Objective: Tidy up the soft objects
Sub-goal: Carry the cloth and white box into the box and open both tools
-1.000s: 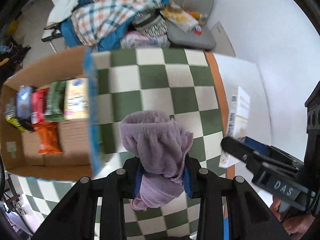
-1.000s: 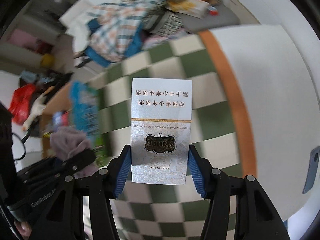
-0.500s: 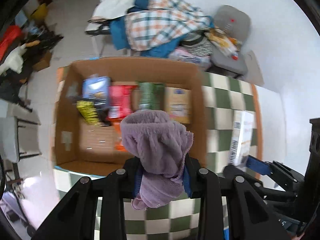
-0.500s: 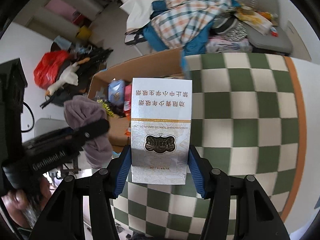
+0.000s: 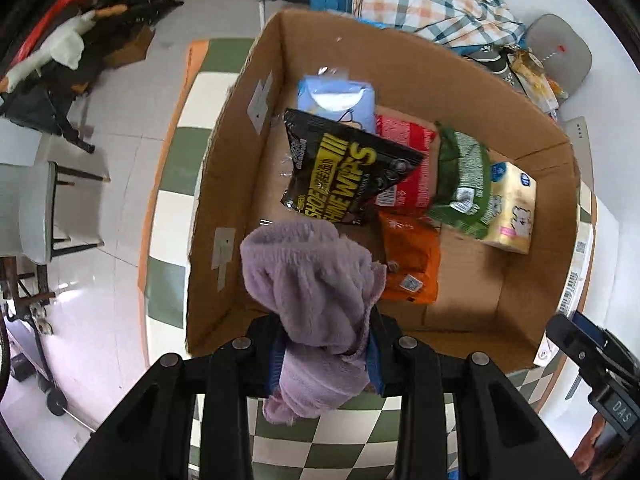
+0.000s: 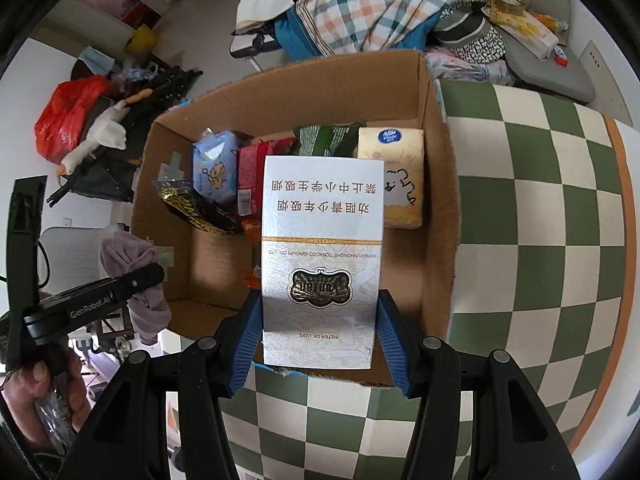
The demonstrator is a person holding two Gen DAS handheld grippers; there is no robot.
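The left gripper (image 5: 326, 354) clamped a lilac fleece cloth (image 5: 316, 280) above the near-left corner of the open cardboard box (image 5: 224, 184), while the right gripper (image 6: 320, 334) held a silver carton (image 6: 322, 256) over its near wall.

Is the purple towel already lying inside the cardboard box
No, the purple towel is clamped in the left gripper, hanging above the near edge of the cardboard box.
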